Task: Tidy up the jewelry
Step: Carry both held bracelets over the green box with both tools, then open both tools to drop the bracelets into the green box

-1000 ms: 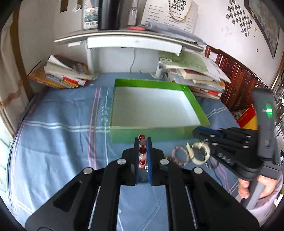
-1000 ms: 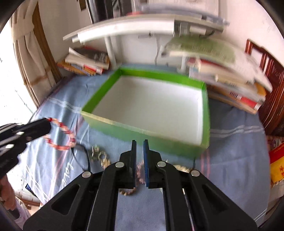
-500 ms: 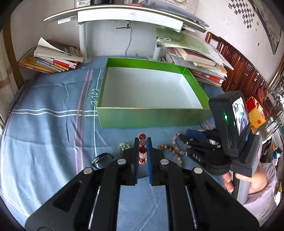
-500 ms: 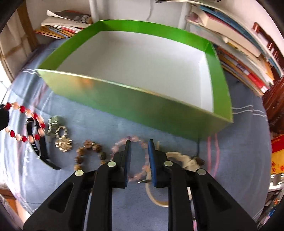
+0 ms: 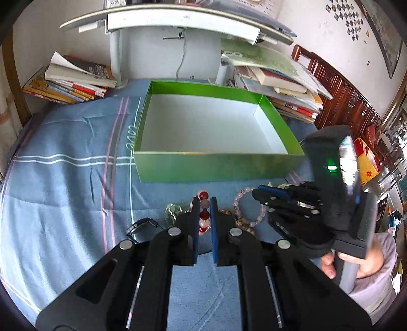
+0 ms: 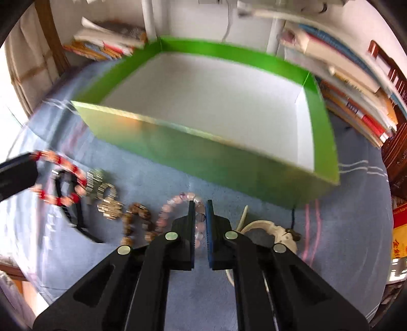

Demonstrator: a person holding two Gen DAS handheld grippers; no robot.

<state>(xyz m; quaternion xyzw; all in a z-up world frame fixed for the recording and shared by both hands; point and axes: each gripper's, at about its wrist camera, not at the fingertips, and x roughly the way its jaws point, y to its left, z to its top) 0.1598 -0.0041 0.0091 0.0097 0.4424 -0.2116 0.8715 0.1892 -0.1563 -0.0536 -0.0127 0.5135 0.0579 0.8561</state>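
My left gripper is shut on a red and pale bead bracelet, held above the blue cloth in front of the green box. The bracelet also shows hanging at the left of the right wrist view. My right gripper is closed around the rim of a pink bead bracelet lying on the cloth; it also shows in the left wrist view. The green box has a white, empty inside.
On the cloth lie a brown bead bracelet, a silver chain bracelet, a black watch and a white bangle. Book stacks flank the box, under a white shelf.
My right gripper has dropped to the cloth and closed on the pink bracelet. My left gripper keeps hold of the red bracelet and has hardly moved.
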